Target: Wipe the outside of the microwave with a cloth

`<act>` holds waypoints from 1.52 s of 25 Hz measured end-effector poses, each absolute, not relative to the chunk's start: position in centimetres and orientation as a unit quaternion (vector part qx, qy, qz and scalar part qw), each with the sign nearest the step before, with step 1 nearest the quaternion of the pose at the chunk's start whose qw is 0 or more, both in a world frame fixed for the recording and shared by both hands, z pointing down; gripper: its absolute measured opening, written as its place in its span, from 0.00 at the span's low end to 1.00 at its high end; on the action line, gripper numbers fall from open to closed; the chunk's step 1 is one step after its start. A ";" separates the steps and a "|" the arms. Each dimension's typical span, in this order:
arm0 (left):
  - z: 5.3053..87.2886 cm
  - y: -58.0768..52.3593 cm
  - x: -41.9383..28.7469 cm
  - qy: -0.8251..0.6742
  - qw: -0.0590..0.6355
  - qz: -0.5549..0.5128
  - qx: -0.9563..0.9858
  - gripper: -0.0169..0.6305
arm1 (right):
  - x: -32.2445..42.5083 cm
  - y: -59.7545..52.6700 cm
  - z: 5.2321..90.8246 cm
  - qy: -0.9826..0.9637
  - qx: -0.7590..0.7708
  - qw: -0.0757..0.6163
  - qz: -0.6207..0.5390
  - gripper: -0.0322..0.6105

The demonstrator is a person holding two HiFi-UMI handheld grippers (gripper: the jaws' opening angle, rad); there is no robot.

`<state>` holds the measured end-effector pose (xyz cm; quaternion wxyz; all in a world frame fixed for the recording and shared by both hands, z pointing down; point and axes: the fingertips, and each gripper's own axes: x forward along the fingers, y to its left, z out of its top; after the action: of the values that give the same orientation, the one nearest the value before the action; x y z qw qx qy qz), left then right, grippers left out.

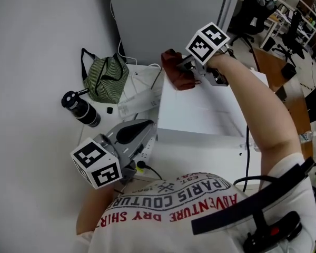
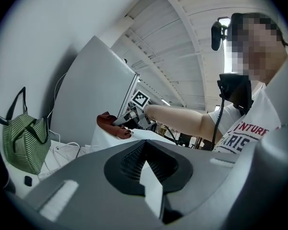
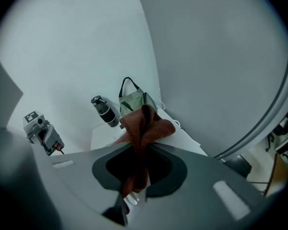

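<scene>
The white microwave [image 1: 200, 112] stands in the middle of the table, and I look down on its top. My right gripper [image 1: 184, 70] reaches over the top's far left corner, shut on a red-brown cloth [image 1: 176, 70] that is bunched against the surface. In the right gripper view the cloth [image 3: 143, 128] runs up between the jaws and fans out beyond them. My left gripper [image 1: 146, 129] hangs low at the microwave's near left corner, shut and holding nothing. From the left gripper view, the cloth [image 2: 113, 125] and right gripper [image 2: 129, 119] show far off on the microwave [image 2: 108, 139].
A green striped bag [image 1: 105, 78] and a black bottle [image 1: 80, 108] stand on the white table [image 1: 102, 121] left of the microwave, with white cables [image 1: 142, 78] behind. Grey walls close the left and back. Office chairs and desks lie to the far right.
</scene>
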<state>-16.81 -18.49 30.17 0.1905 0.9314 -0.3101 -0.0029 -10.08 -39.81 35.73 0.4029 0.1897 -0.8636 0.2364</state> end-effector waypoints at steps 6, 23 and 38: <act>30.2 -18.9 -15.6 -0.296 0.190 0.001 0.936 0.03 | -8.4 -40.1 36.1 -0.858 0.204 0.402 0.245 0.12; 30.1 -18.3 -5.7 -0.207 0.191 0.019 0.959 0.03 | 15.9 -37.4 36.1 -0.803 0.351 0.363 0.315 0.12; 30.5 -14.7 3.2 -0.149 0.190 0.048 0.969 0.03 | 29.8 -31.9 35.8 -0.779 0.445 0.294 0.330 0.12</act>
<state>3.16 -14.66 30.46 0.1903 0.9691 -0.1494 0.0479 29.75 -31.92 35.84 0.2944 0.4453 -0.7787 0.3296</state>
